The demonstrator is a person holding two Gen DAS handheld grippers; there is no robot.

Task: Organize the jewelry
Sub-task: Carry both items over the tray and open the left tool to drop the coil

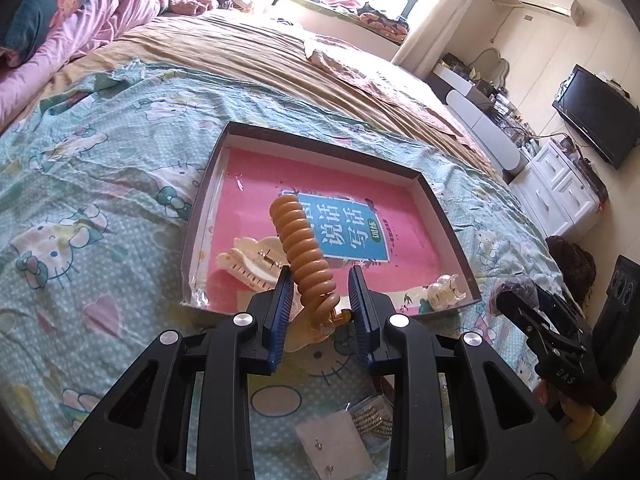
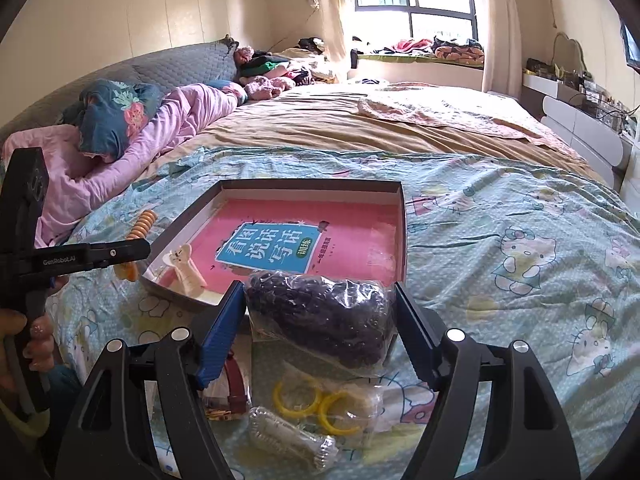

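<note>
My left gripper [image 1: 320, 284] is shut on the lower end of a tan spiral hair clip [image 1: 300, 240], which sticks up above the near edge of the tray [image 1: 320, 136]. The tray is a shallow brown-rimmed box lined with a pink book. A cream claw clip [image 1: 248, 260] and a clear claw clip [image 1: 444, 290] lie in it. My right gripper [image 2: 320, 300] is shut on a clear bag of dark beads [image 2: 320, 316], held over the tray's near rim [image 2: 402, 236]. In the right wrist view the left gripper [image 2: 140, 250] and spiral clip [image 2: 142, 224] show at the left.
On the cartoon-print sheet [image 2: 520, 260] below the grippers lie bagged yellow rings [image 2: 300, 400], a clear clip [image 2: 288, 436], a dark red item [image 2: 236, 384], an earring card [image 1: 332, 440] and a bag of gold beads [image 1: 372, 420]. Pillows and pink bedding lie far left.
</note>
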